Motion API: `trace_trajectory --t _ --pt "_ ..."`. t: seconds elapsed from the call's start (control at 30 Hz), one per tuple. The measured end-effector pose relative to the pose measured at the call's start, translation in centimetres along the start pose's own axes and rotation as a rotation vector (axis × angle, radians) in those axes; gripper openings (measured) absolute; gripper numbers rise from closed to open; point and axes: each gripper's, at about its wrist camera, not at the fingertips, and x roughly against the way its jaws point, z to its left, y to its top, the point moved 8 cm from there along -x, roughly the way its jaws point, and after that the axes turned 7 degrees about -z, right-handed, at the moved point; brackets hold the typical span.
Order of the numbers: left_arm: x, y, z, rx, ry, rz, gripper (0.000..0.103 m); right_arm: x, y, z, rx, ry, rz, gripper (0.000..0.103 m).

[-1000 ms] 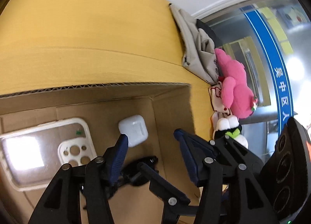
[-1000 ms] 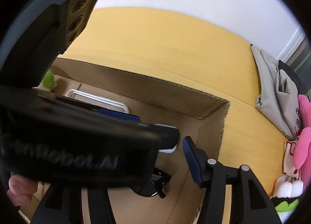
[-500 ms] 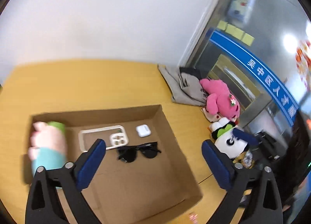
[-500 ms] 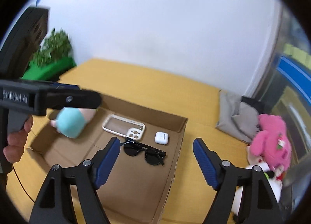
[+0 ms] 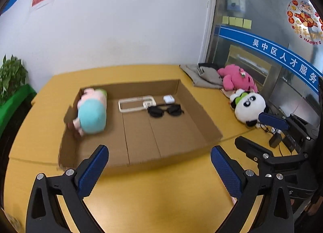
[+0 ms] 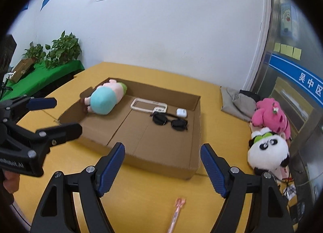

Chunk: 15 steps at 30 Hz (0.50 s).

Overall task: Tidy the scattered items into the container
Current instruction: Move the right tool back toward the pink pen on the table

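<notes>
My right gripper (image 6: 162,169), fingers spread and empty, is nearer the pink pen (image 6: 177,210) at six o'clock, lying lengthwise toward me.

Bright, even indoor light, soft shadows; fisheye bending and dark corners at frame edges, slight motion blur

Yellow table (image 5: 141,196) with a shallow cardboard box (image 5: 171,142) sitting flat in the middle. Off to the right edge: crumpled grey cloth (image 5: 206,75), pink plush (image 5: 238,79), panda plush (image 5: 249,105) (touching the pink one). A pink pen (image 6: 177,212) lies nearest the camera.
</notes>
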Motion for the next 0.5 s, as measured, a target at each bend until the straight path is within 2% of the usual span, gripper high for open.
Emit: trace_trajectory --t 0.3,0.4,0.5 --pt "-0.1 -5.6 -1.1 0.038 -0.002 0.041 0.102 0.4 -6.3 -0.4 -0.063 -0.007 0.064 0.077" --pt "-1.0 -8.0 -1.2 0.041 0.014 0.091 0.102 0.0 -10.4 -1.6 -0.103 -0.017 0.105 0.077" --pt "-2.2 -10.1 -0.9 0.033 0.045 0.136 0.102 -1.7 -15.9 -3.9 -0.175 -0.055 0.23 0.077"
